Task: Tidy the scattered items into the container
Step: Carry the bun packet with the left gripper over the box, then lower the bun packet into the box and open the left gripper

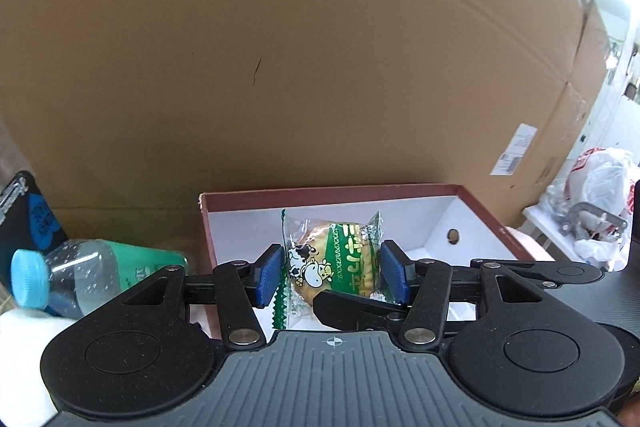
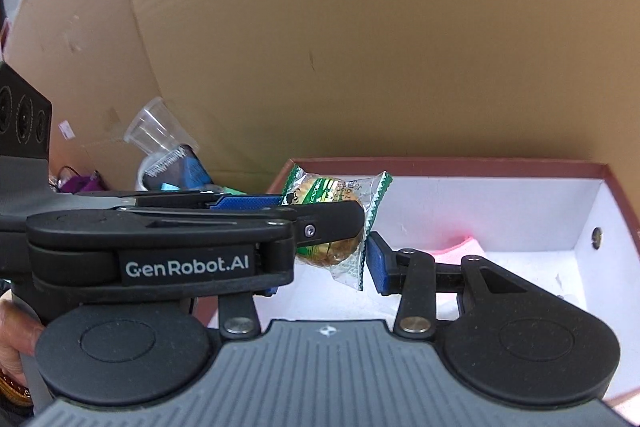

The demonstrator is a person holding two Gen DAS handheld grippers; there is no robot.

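Observation:
A green snack packet (image 1: 332,263) with a cartoon cow hangs over the open red-brown box (image 1: 360,193), which is white inside. My left gripper (image 1: 334,275) stands open with its blue pads (image 1: 270,277) right at the wrapper's two crimped ends, which are not squeezed. The right gripper's black finger (image 1: 352,307) crosses the packet's lower front. In the right wrist view my right gripper (image 2: 324,275) is shut on the snack packet (image 2: 340,255). Its right pad (image 2: 378,263) touches the wrapper edge; its left pad is hidden behind the left gripper (image 2: 280,215). The box (image 2: 440,163) lies below.
A big cardboard sheet (image 1: 280,67) stands as a wall behind the box. A water bottle with a blue cap (image 1: 80,275) lies left of it. Something pink (image 2: 460,245) lies in the box. A clear cup (image 2: 154,129) and clutter sit far left, a plastic bag (image 1: 596,195) far right.

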